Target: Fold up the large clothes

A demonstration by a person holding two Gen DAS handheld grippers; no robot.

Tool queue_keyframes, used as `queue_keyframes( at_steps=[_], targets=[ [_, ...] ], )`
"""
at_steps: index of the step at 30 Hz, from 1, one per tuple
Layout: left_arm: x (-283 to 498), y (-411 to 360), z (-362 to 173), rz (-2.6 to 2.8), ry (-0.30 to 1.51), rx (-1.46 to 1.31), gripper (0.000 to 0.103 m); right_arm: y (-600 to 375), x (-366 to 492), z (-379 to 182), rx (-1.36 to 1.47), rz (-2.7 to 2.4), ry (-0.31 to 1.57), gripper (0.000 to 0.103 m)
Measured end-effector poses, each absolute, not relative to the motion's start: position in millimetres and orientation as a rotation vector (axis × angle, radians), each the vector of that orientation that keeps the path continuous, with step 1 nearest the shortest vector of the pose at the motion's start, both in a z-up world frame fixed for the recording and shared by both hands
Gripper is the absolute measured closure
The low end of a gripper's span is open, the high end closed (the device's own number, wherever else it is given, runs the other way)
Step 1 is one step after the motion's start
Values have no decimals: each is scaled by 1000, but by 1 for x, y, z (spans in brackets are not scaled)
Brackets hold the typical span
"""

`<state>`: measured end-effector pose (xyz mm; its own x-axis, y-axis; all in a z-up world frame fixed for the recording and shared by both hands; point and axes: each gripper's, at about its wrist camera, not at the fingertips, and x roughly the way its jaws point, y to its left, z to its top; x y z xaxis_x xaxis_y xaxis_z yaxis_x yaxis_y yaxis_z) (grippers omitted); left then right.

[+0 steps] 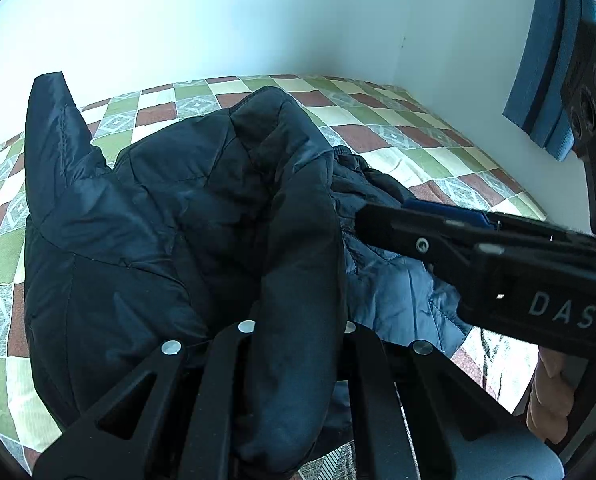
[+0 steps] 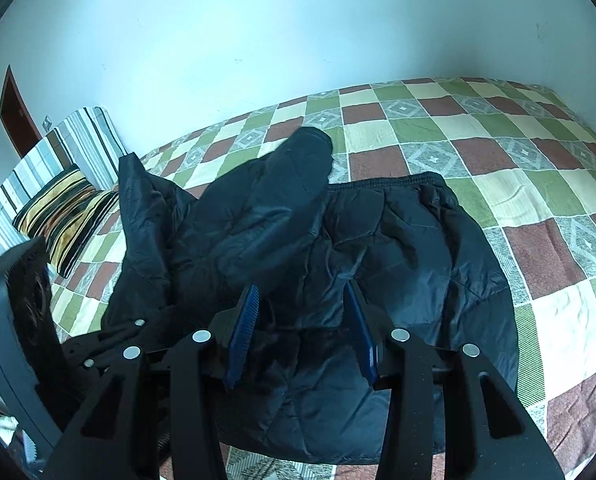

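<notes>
In the left wrist view, the left hand-held gripper (image 1: 294, 344) is clamped tight on a fold of the dark padded jacket (image 1: 170, 216), which lies on the checked bed (image 1: 398, 136). In the right wrist view, the right hand-held gripper (image 2: 304, 332) stands partly open above the jacket (image 2: 398, 248), its blue pads (image 2: 244, 328) apart with the fabric between them; whether they press it I cannot tell.

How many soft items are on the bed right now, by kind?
Dark padded jacket: 1
Striped pillows: 2, a yellow-and-black one and a grey-striped one behind it
Checked bedspread: 1
Total: 4
</notes>
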<state>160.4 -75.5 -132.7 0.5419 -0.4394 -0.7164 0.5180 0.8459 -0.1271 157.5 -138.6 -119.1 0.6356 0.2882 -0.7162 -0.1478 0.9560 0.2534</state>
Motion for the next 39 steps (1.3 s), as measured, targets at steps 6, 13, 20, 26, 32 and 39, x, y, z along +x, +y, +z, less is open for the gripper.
queue_keyframes(
  at_steps=[6, 13, 20, 26, 32, 39],
  targets=[
    [160, -72, -122, -553, 812, 100, 96, -145, 156, -130, 173, 228, 873, 58],
    [161, -47, -106, -495, 772, 39, 95, -152, 155, -155, 168, 197, 938, 58],
    [160, -53, -110, -511, 781, 24, 96, -149, 153, -156, 167, 203, 934, 58],
    [167, -81, -109, -561, 772, 55, 98, -165, 146, -160, 176, 170, 941, 58],
    [172, -130, -117, -617, 792, 105, 98, -205, 135, -167, 210, 102, 954, 58],
    [165, -180, -137, -653, 820, 179, 98, -251, 125, -167, 234, 9, 939, 58]
  ],
)
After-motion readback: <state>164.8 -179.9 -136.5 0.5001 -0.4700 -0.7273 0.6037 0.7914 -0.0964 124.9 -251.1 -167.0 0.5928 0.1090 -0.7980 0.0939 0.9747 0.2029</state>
